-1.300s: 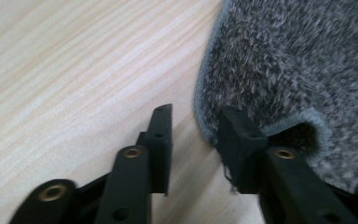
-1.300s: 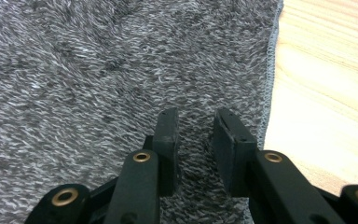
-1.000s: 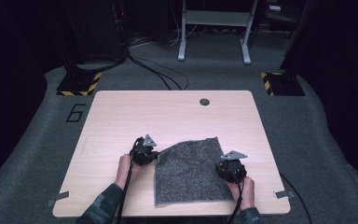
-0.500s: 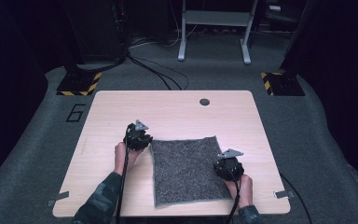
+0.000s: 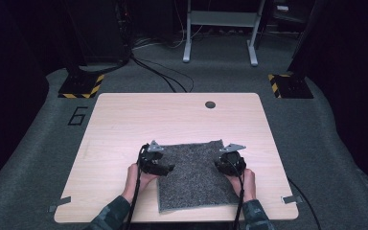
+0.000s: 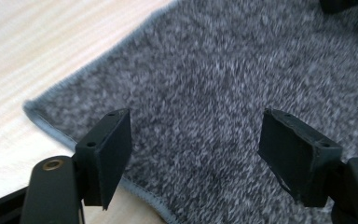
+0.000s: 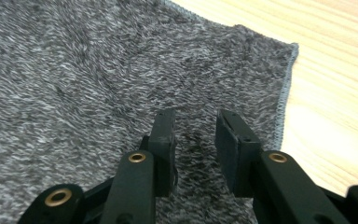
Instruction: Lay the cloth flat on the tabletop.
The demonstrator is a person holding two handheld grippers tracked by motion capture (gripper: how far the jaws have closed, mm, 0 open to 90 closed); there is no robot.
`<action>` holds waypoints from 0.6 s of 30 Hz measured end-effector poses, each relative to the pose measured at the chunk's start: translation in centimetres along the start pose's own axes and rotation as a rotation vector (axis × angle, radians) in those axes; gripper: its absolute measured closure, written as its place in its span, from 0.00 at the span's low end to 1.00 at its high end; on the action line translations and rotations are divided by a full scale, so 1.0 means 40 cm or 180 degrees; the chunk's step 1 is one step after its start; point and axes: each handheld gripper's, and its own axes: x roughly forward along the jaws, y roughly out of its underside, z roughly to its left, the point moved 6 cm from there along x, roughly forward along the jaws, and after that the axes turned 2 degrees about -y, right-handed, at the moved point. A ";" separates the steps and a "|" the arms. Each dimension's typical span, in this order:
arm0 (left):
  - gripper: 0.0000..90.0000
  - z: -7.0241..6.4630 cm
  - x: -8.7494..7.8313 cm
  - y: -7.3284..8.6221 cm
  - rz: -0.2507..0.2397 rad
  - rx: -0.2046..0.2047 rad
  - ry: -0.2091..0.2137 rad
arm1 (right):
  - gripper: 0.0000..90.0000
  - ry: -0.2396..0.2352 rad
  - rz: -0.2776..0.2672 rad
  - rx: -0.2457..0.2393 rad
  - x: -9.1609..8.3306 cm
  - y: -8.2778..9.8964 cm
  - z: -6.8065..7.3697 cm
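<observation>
Table standing bare-topped, cap sitting far right. Hazard-striped bases lying at both far corners. Cables running across floor; frame standing beyond.

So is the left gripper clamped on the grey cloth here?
No: the left gripper has its jaws spread wide above the grey cloth, nothing pinched between them.

A light wooden table with rounded corners and a small dark round grommet stands on grey carpeted floor. Beyond it, black cables trail past two yellow-and-black striped bases toward a grey metal stand; the surrounding room is dark.
</observation>
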 end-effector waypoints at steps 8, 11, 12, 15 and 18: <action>0.28 0.029 0.018 0.017 0.0101 -0.0034 -0.0087 | 0.71 0.0073 0.0120 0.0088 0.022 0.012 -0.011; 0.29 0.038 0.023 0.020 0.0091 -0.0030 -0.0110 | 0.69 0.0065 0.0080 0.0144 0.025 0.012 -0.013; 0.30 0.040 0.024 0.019 0.0100 -0.0011 -0.0137 | 0.69 0.0074 0.0082 0.0153 0.026 0.012 -0.015; 0.30 0.045 0.028 0.015 0.0134 0.0084 -0.0216 | 0.67 0.0077 0.0074 0.0218 0.029 0.009 -0.017; 0.30 0.057 0.034 0.009 0.0145 0.0063 -0.0231 | 0.65 0.0103 0.0065 0.0266 0.034 0.005 -0.016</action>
